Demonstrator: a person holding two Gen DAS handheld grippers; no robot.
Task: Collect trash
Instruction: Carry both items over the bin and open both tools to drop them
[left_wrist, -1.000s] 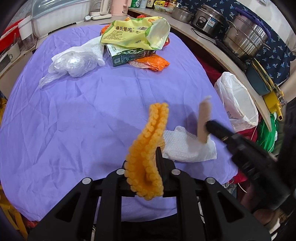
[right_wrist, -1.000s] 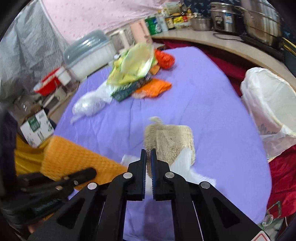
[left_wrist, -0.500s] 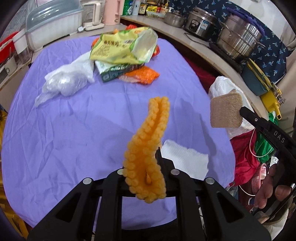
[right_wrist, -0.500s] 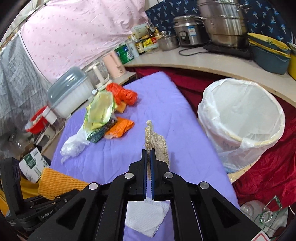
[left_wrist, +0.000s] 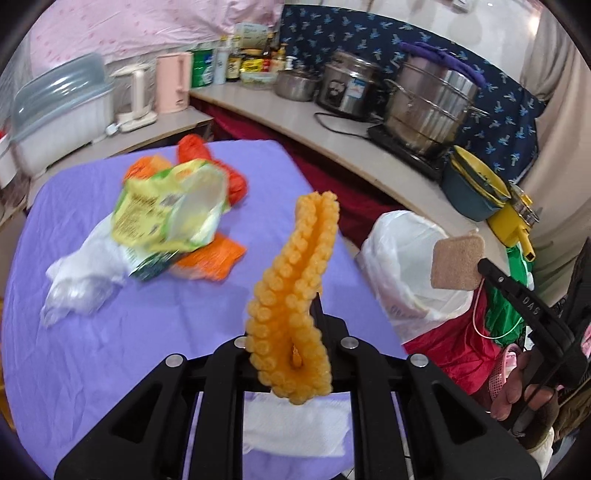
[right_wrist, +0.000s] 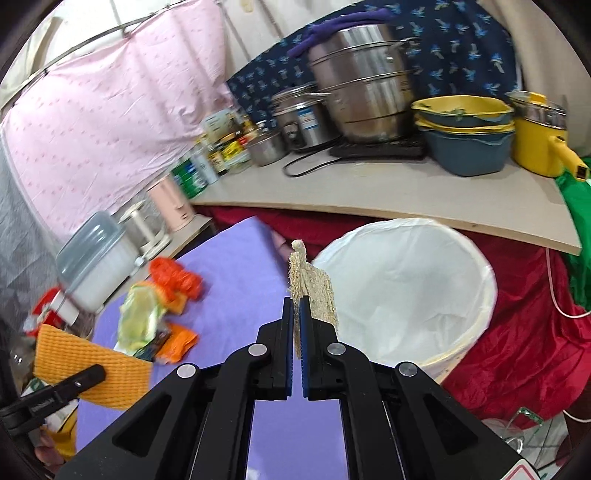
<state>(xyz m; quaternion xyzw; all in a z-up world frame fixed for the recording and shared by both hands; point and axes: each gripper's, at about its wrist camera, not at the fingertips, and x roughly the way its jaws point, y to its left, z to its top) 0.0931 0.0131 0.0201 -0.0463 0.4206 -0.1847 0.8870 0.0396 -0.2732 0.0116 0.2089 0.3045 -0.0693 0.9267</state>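
I am counting two cloths in my tongs: one orange cloth (left_wrist: 295, 288) at frame center, one tan scrubber (right_wrist: 310, 291). One white-lined bin (right_wrist: 413, 291) is sitting right of center. One paper towel (left_wrist: 295, 428) is lying at the bottom, one pile of wrappers (left_wrist: 166, 221) at left.

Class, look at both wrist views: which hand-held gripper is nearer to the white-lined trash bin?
Right. The right hand-held gripper holds the loofah scrubber at the rim of the trash bin. The left hand-held gripper, clamping the orange cloth, is farther back over the purple table.
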